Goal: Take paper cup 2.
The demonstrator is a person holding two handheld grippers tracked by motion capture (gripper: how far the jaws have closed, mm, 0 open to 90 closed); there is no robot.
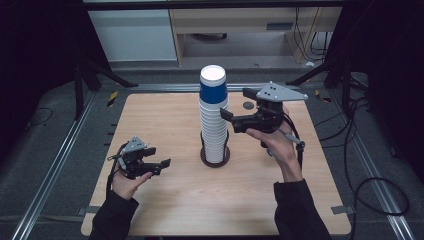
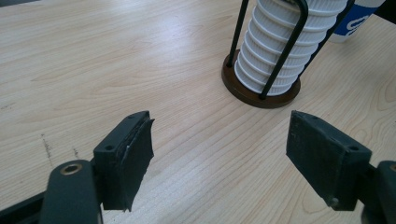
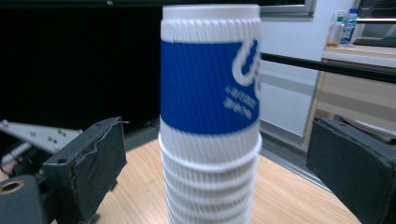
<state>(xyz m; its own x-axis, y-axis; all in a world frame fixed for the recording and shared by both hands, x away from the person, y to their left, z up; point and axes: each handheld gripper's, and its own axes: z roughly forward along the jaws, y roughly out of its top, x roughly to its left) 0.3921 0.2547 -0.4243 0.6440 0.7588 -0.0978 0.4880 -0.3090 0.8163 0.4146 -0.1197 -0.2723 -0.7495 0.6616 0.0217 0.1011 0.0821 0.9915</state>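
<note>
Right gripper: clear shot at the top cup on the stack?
Probably yes. The right gripper is open beside the top cup, jaws standing apart on either side, nothing between them and it.

High view sits above my side, looking forward and down over the whole table [image 1: 165,200]. My left gripper view rides low, facing across the wood toward the cup stack [image 2: 280,51] base, fairly near. My right gripper view looks level, close on the stack's top. All three share the stack.
</note>
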